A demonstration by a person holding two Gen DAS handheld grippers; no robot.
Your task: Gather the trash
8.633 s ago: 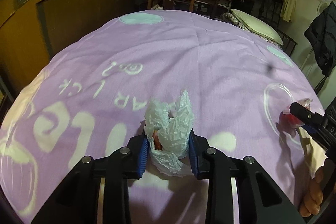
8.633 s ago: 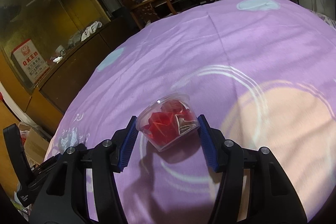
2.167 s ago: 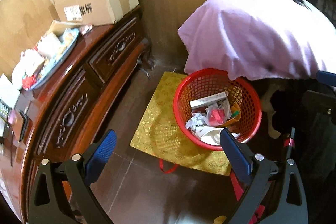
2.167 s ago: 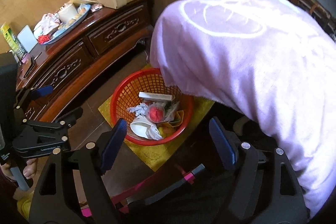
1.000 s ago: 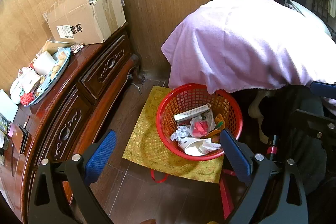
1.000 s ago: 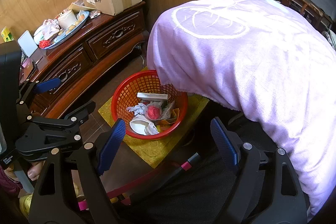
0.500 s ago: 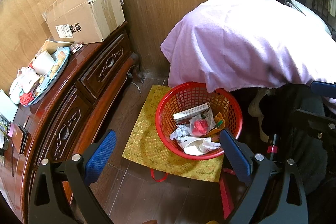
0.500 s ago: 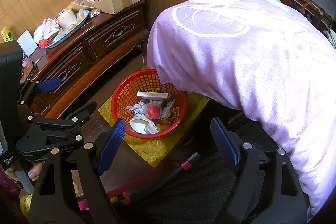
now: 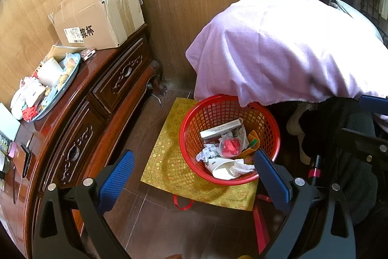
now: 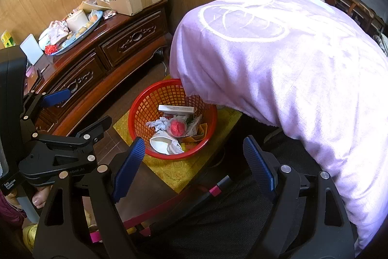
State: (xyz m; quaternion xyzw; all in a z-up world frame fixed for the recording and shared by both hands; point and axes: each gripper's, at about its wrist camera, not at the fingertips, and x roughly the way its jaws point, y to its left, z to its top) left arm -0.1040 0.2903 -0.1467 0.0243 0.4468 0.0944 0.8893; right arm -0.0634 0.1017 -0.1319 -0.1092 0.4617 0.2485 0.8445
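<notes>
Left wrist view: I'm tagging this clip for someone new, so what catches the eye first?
The red basket on a yellow mat on the floor, holding a clear cup of red scraps and crumpled paper. A purple blanket hangs over its far rim; both grippers are open and empty.

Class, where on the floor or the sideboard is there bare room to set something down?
Free: brown floor between carved wooden sideboard and yellow mat.
Crowded: sideboard top, with cardboard box and tray; red mesh basket, holding trash.
</notes>
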